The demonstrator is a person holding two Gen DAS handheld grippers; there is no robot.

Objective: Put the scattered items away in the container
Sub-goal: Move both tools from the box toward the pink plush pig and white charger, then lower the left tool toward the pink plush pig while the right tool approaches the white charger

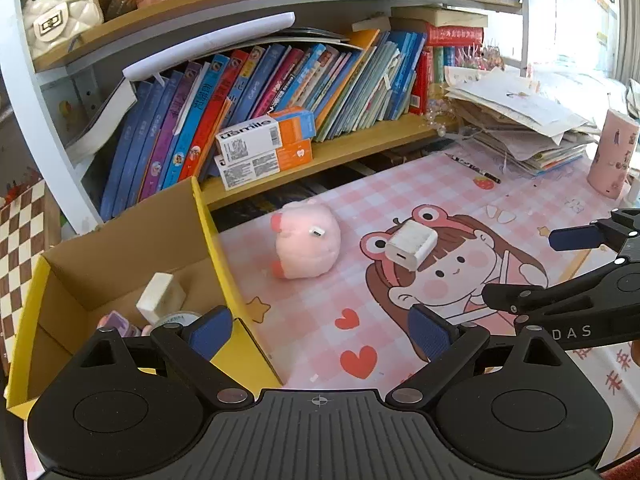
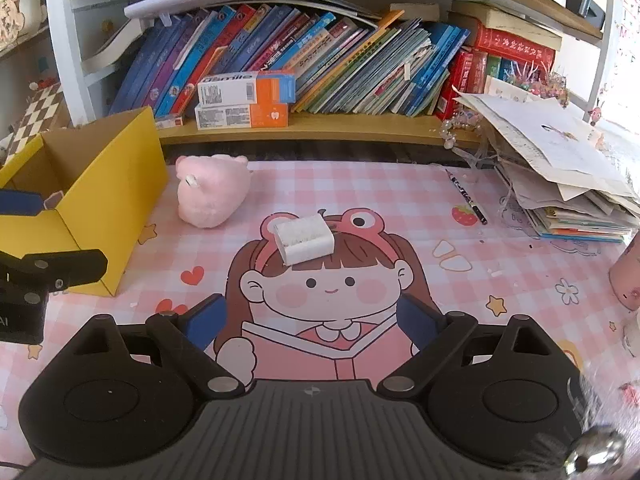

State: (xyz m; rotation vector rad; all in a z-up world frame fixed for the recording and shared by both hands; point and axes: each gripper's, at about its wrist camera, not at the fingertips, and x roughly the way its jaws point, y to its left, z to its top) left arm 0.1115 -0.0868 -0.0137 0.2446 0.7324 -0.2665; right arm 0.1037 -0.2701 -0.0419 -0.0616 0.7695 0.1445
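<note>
A yellow cardboard box (image 1: 218, 240) (image 2: 120, 184) stands at the left of the pink mat, holding a white block (image 1: 160, 298) and small items. A pink plush toy (image 1: 306, 240) (image 2: 214, 190) lies beside the box. A white charger (image 1: 412, 243) (image 2: 304, 240) lies on the mat's cartoon girl. My left gripper (image 1: 320, 334) is open and empty, over the box's right wall and the mat. My right gripper (image 2: 312, 320) is open and empty, just short of the charger; it also shows in the left wrist view (image 1: 532, 268).
A bookshelf (image 2: 320, 128) full of books runs along the back, with two toothpaste boxes (image 2: 244, 100) on its ledge. A stack of papers (image 2: 560, 168) and a pen (image 2: 468, 196) lie at the right. A pink cup (image 1: 614, 156) stands at the far right.
</note>
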